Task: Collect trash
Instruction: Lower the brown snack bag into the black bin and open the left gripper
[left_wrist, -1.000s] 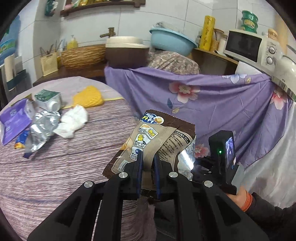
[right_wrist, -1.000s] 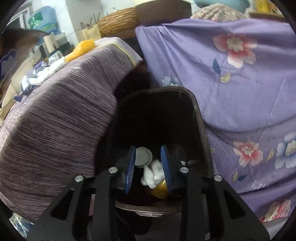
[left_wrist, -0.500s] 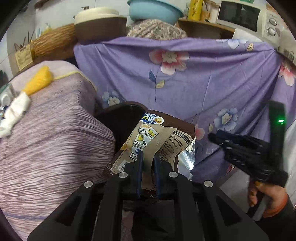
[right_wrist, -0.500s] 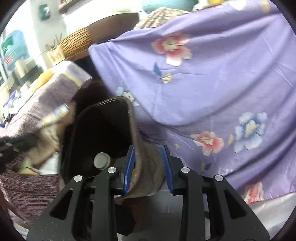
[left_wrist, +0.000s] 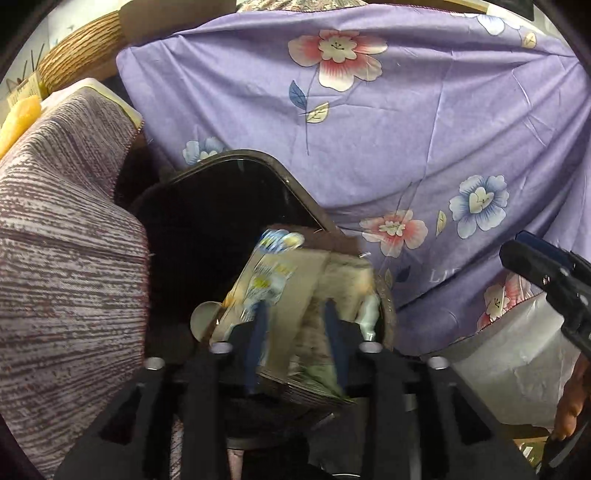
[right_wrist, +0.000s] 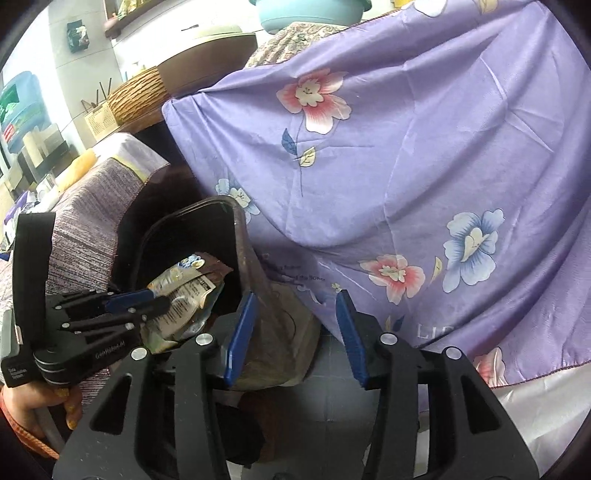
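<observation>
A brown and tan snack wrapper (left_wrist: 288, 295) sits loose between the parted fingers of my left gripper (left_wrist: 295, 325), blurred, just over the mouth of the black trash bin (left_wrist: 288, 177). In the right wrist view the wrapper (right_wrist: 181, 295) lies at the tips of the left gripper (right_wrist: 147, 302) above the bin (right_wrist: 236, 218). My right gripper (right_wrist: 291, 332) is open and empty, beside the bin's right wall. A round lid (left_wrist: 203, 317) lies inside the bin.
A table with striped purple cloth (left_wrist: 62, 258) stands left of the bin. A purple flowered sheet (left_wrist: 406, 147) hangs behind and to the right. A wicker basket (left_wrist: 81, 55) and a yellow sponge (left_wrist: 18, 118) are at the far left.
My left gripper has moved down over the bin and opened, and the wrapper is slipping from it. My right gripper has opened wider and shifted right of the bin wall.
</observation>
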